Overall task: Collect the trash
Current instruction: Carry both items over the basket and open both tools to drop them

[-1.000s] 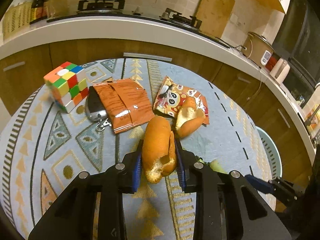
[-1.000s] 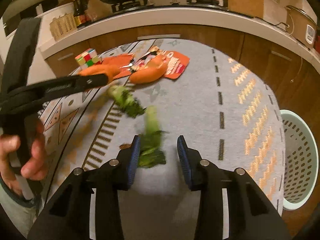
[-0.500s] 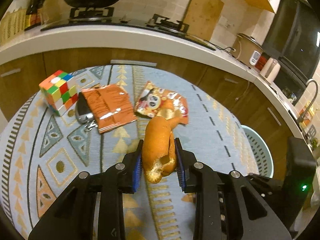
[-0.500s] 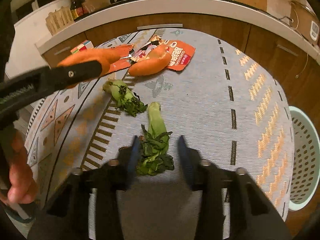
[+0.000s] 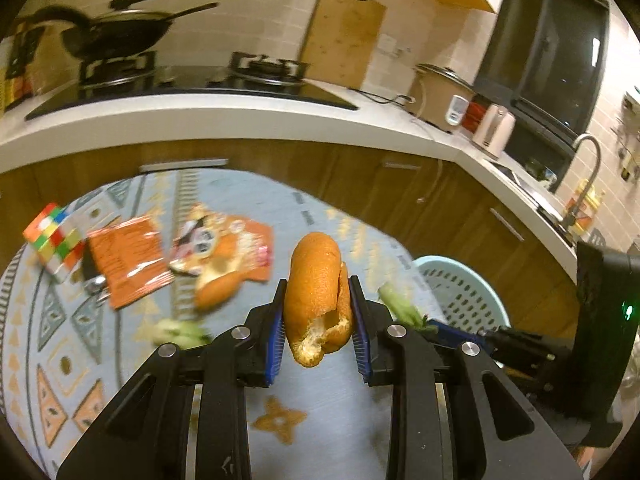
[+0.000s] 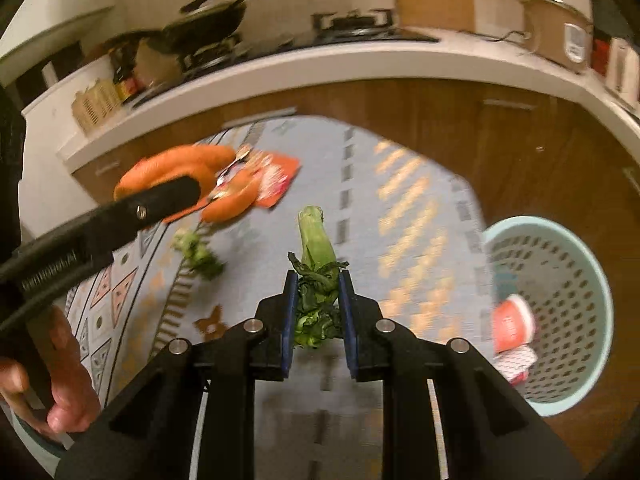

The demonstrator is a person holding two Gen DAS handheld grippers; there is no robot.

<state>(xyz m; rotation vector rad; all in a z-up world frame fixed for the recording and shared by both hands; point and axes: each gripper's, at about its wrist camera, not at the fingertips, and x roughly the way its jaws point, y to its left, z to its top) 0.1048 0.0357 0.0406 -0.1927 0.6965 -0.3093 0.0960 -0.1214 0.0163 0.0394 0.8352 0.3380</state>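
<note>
My left gripper [image 5: 319, 322] is shut on an orange peel [image 5: 317, 296] and holds it above the rug. My right gripper [image 6: 317, 308] is shut on a wilted green vegetable [image 6: 316, 268], lifted off the rug. A pale blue perforated basket [image 6: 576, 280] stands to the right with red and white wrappers [image 6: 512, 332] inside; it also shows in the left wrist view [image 5: 460, 292]. On the rug lie a second peel [image 5: 216, 284], two orange snack wrappers [image 5: 128, 256], and another green scrap [image 6: 198, 254].
A Rubik's cube [image 5: 54, 240] and keys [image 5: 94, 280] lie at the rug's left. Wooden cabinets and a white counter [image 5: 200, 120] curve behind. The left gripper's body and the person's hand [image 6: 60, 380] fill the right view's left side.
My right gripper closed on the vegetable and lifted it. Both grippers have risen and swung right toward the basket, the left one still holding the peel.
</note>
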